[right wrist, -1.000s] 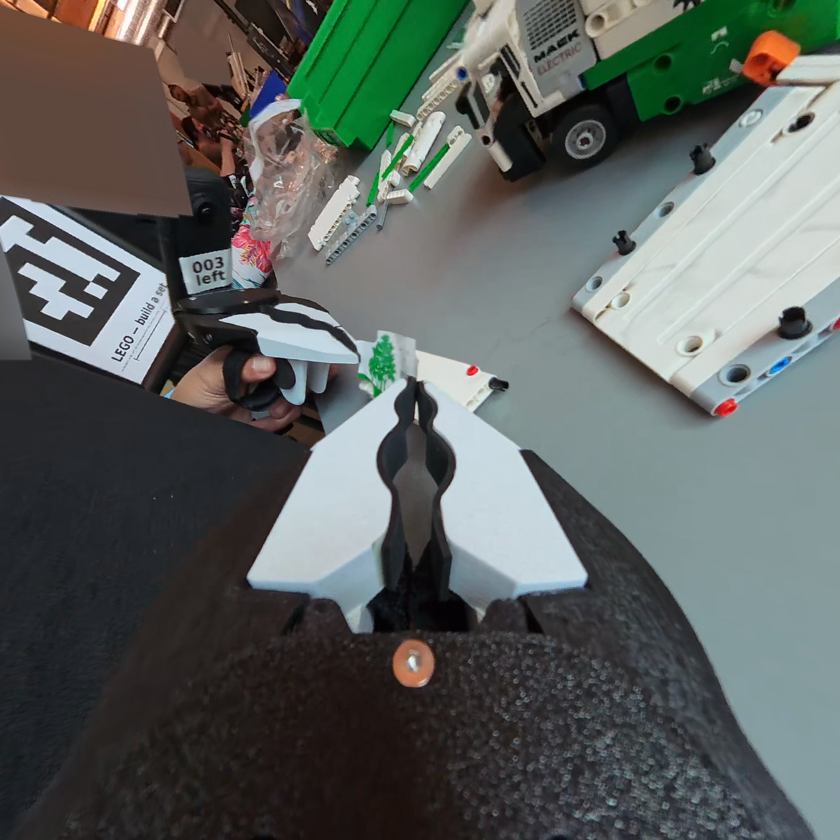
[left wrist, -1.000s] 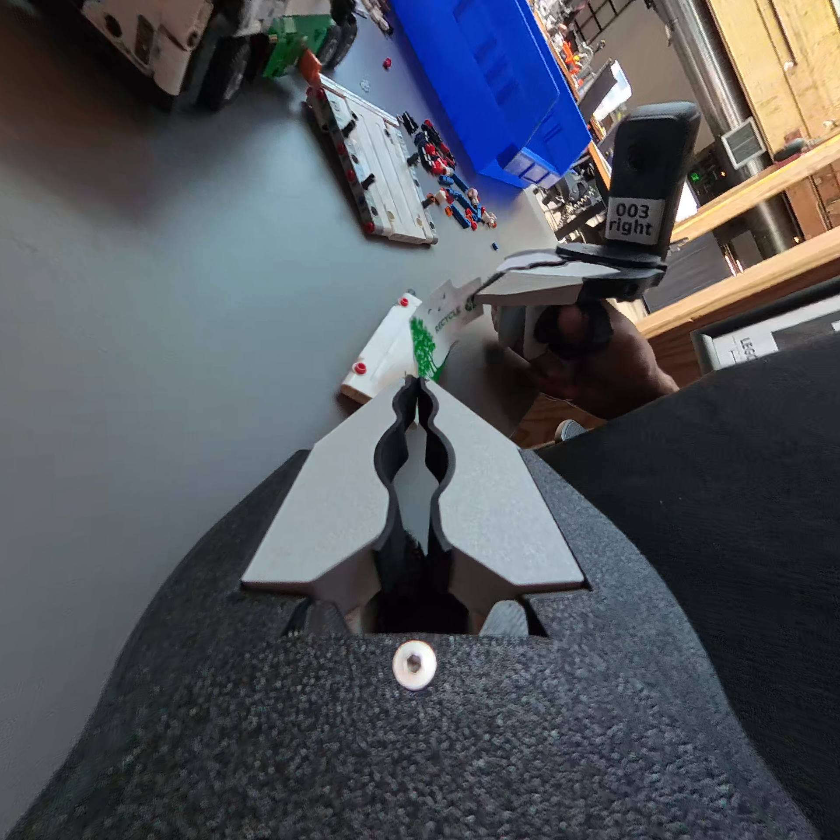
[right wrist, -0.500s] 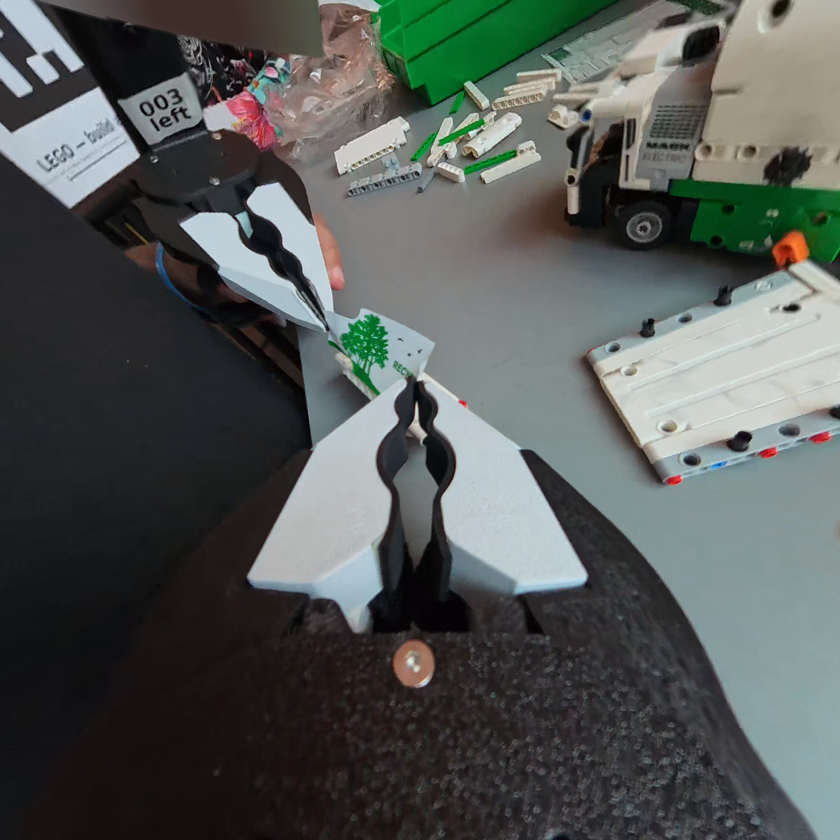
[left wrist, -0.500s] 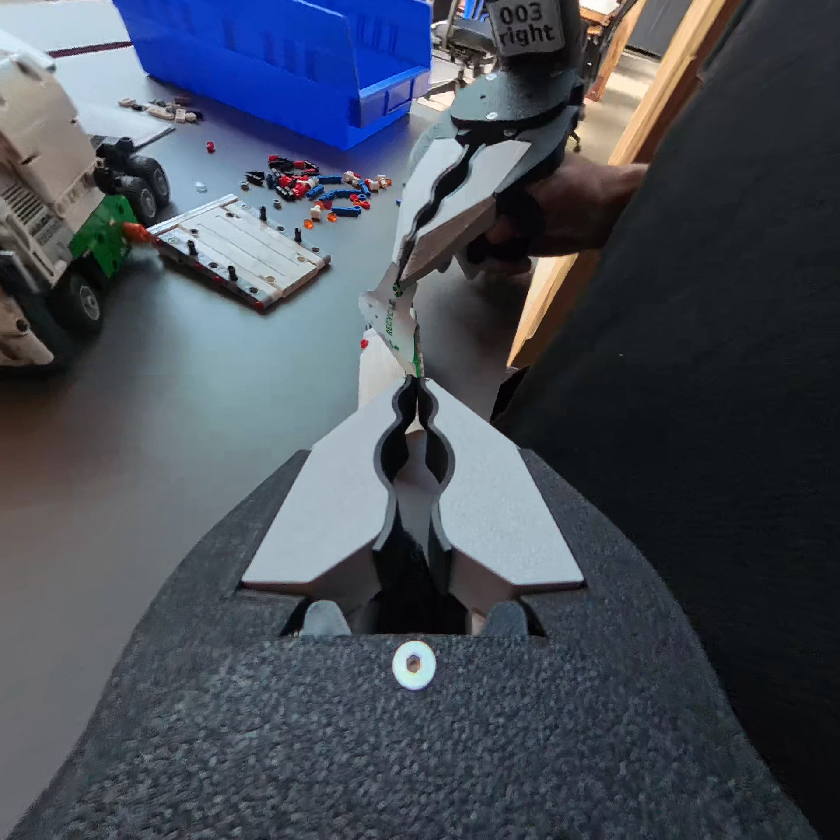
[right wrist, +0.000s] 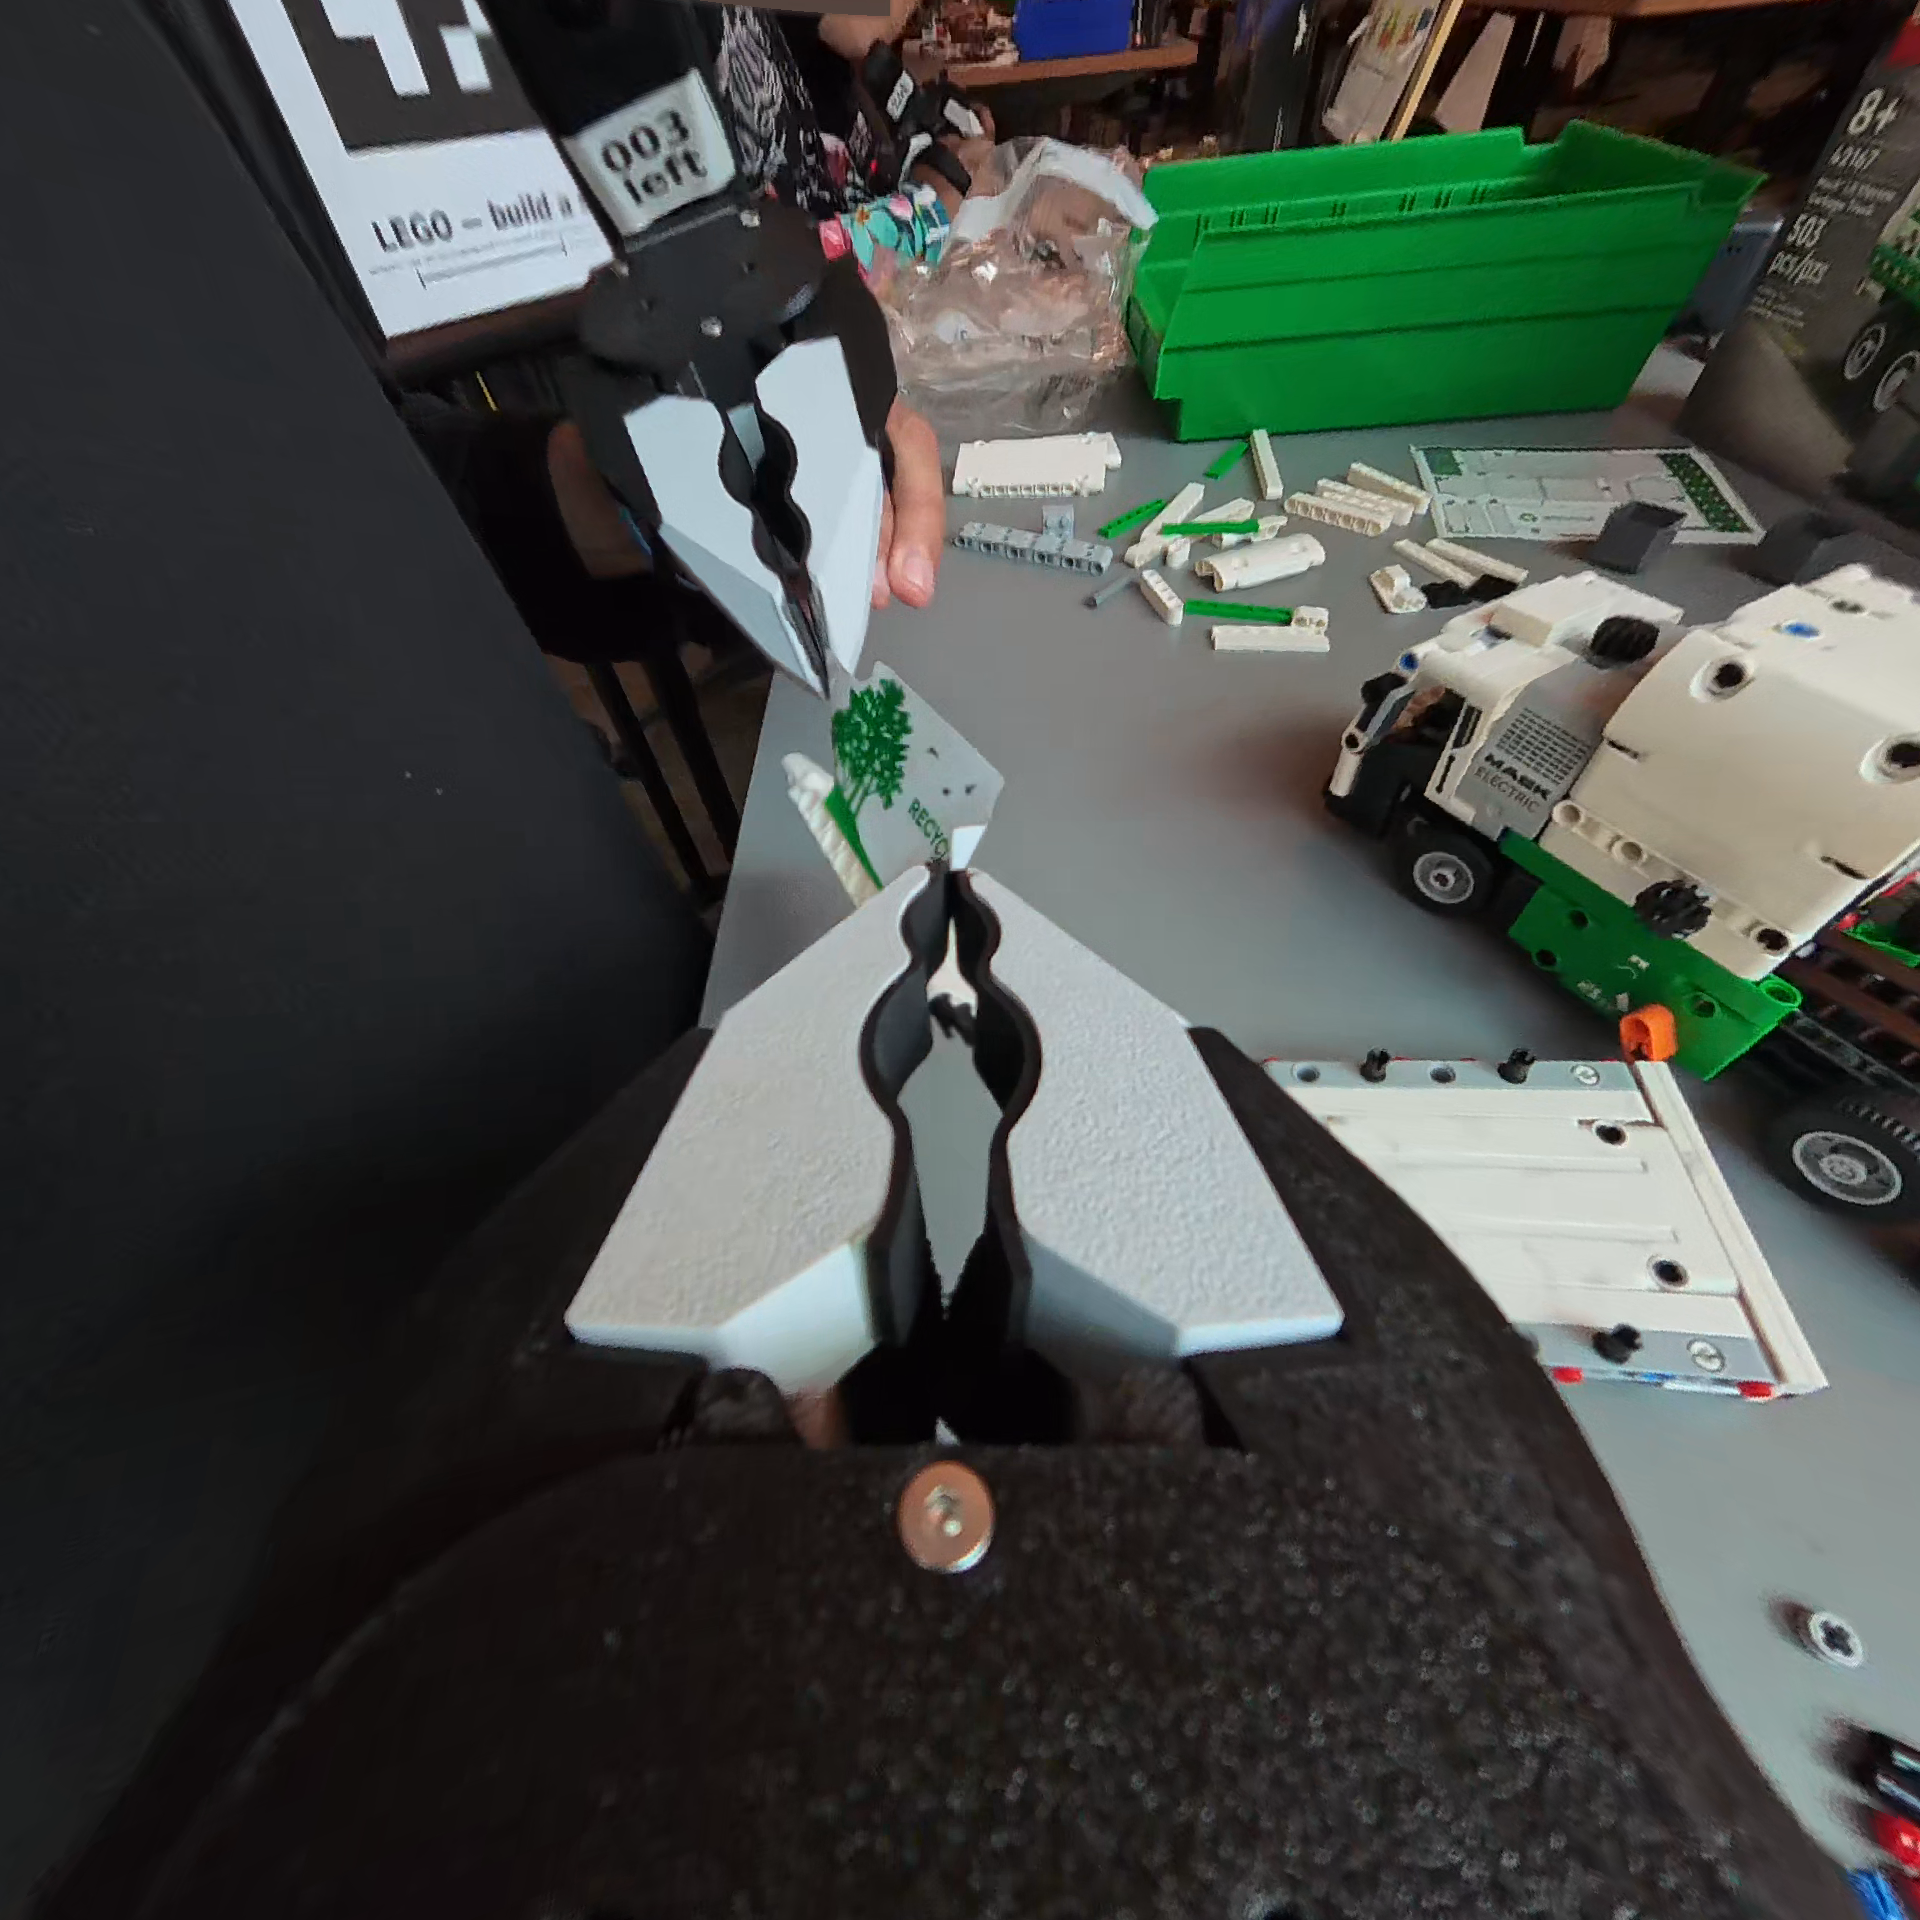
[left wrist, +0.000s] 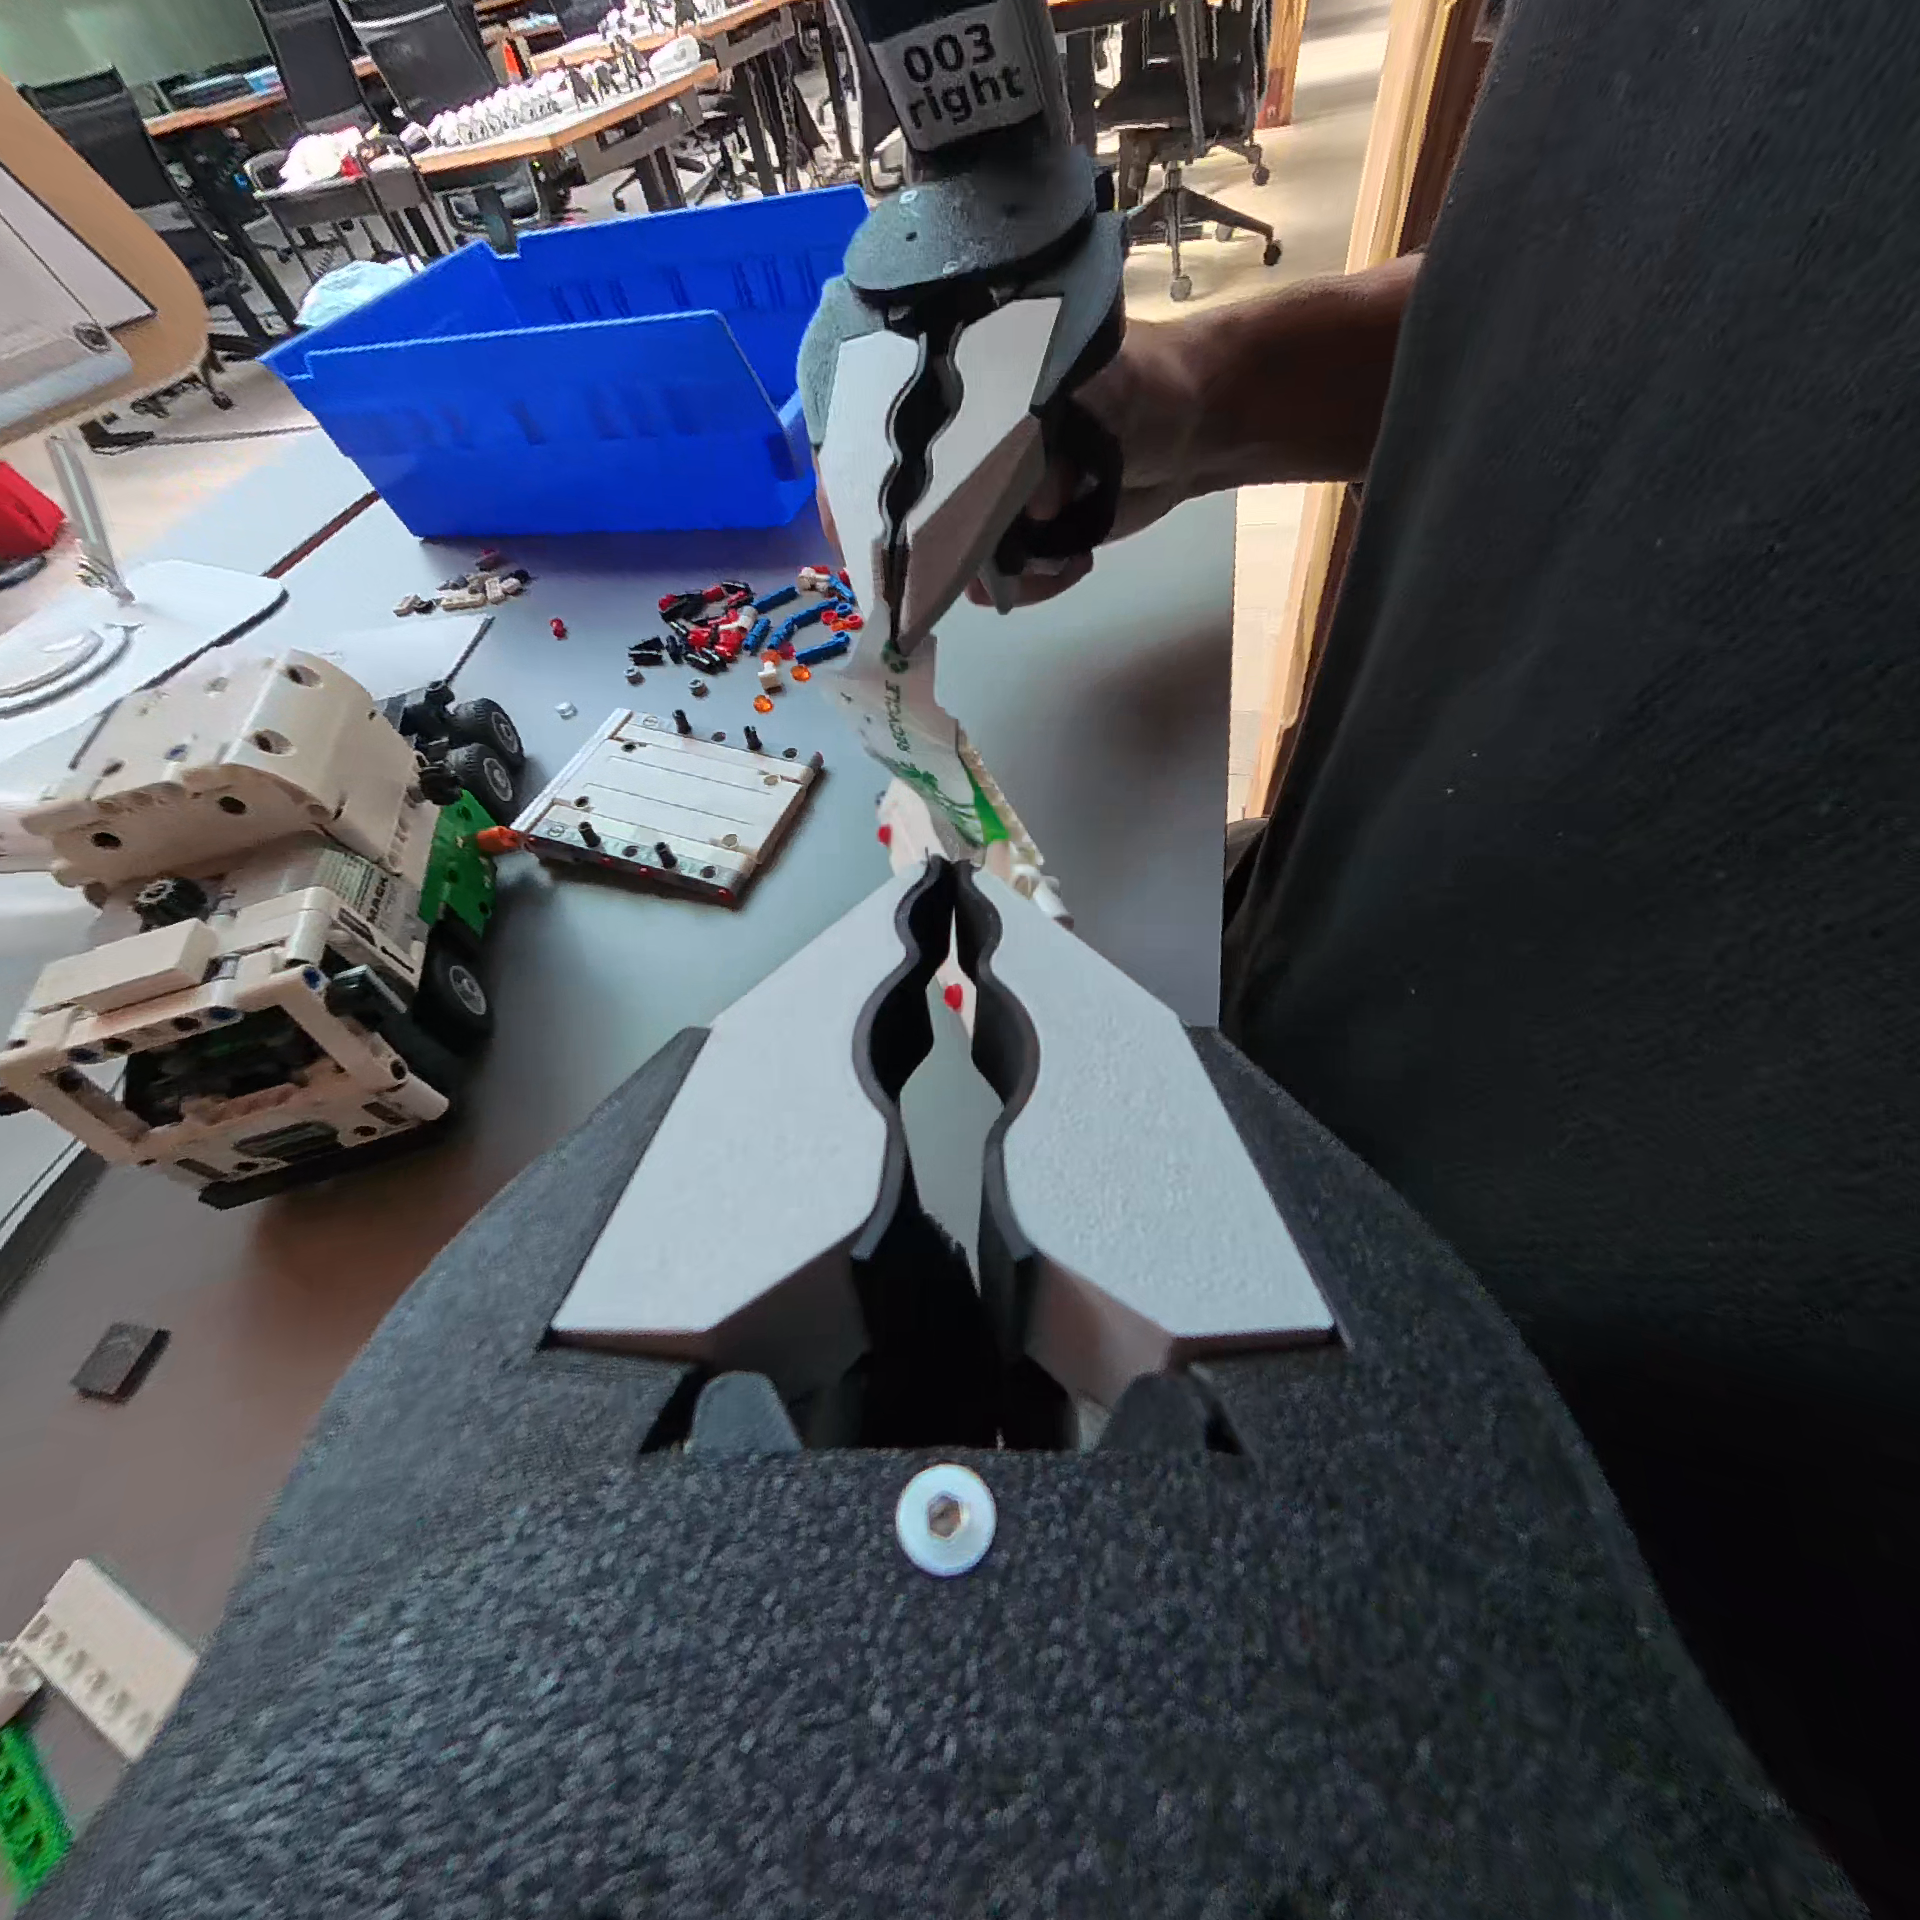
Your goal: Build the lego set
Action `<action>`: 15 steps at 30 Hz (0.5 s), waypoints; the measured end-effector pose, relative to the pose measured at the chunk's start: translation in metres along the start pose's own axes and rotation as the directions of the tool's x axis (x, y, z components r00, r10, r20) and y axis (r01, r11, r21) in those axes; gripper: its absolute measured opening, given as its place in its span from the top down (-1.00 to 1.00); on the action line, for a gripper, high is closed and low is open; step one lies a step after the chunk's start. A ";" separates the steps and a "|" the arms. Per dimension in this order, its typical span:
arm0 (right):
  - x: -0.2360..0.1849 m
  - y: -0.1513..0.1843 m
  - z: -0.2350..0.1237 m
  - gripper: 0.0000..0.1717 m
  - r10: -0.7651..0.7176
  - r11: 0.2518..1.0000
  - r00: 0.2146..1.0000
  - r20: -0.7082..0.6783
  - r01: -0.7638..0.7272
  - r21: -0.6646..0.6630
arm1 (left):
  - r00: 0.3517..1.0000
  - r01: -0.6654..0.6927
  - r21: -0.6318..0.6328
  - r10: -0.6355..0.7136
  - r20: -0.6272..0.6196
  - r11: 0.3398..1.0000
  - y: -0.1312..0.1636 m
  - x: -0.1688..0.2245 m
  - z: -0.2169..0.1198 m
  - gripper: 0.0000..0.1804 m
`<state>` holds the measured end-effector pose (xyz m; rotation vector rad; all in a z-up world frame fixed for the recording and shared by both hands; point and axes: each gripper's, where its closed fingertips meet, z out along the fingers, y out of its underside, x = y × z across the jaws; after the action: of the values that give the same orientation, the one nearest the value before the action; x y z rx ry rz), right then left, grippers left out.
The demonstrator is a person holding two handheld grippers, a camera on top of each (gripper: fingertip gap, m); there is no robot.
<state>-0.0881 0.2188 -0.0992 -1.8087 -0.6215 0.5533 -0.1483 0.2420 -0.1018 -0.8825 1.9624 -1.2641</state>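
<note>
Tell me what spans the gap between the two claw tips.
A thin sticker with a green tree print stretches between them: the left claw pinches one corner, the right claw the opposite edge. Both wrist views show it.

White sticker (right wrist: pixel 914 774) with green tree print, stretched in air, pinched at both ends above grey table (right wrist: pixel 1143 790)

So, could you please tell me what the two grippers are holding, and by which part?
Both hold one sticker with a green tree, above the table: the left gripper pinches its tree-end corner, the right gripper the opposite corner.
</note>
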 end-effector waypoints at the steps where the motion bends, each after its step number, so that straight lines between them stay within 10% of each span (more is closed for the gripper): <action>1: 0.000 -0.004 -0.001 1.00 0.016 0.999 1.000 0.003 -0.016 0.031 | 1.000 0.011 -0.007 -0.012 -0.014 1.000 0.000 0.001 0.001 1.00; 9: -0.036 0.010 -0.008 1.00 0.148 0.989 0.980 0.134 -0.143 -0.046 | 0.920 0.316 -0.055 -0.320 -0.228 0.947 -0.001 0.038 0.000 1.00; 15: -0.032 0.050 0.005 1.00 0.215 0.961 0.976 0.037 -0.205 -0.184 | 0.903 0.371 -0.164 -0.396 -0.166 0.914 0.028 0.031 0.010 1.00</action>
<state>-0.1086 0.1876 -0.1463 -2.0502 -0.5346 0.7125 -0.1630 0.2210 -0.1359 -1.3046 2.1097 -1.5058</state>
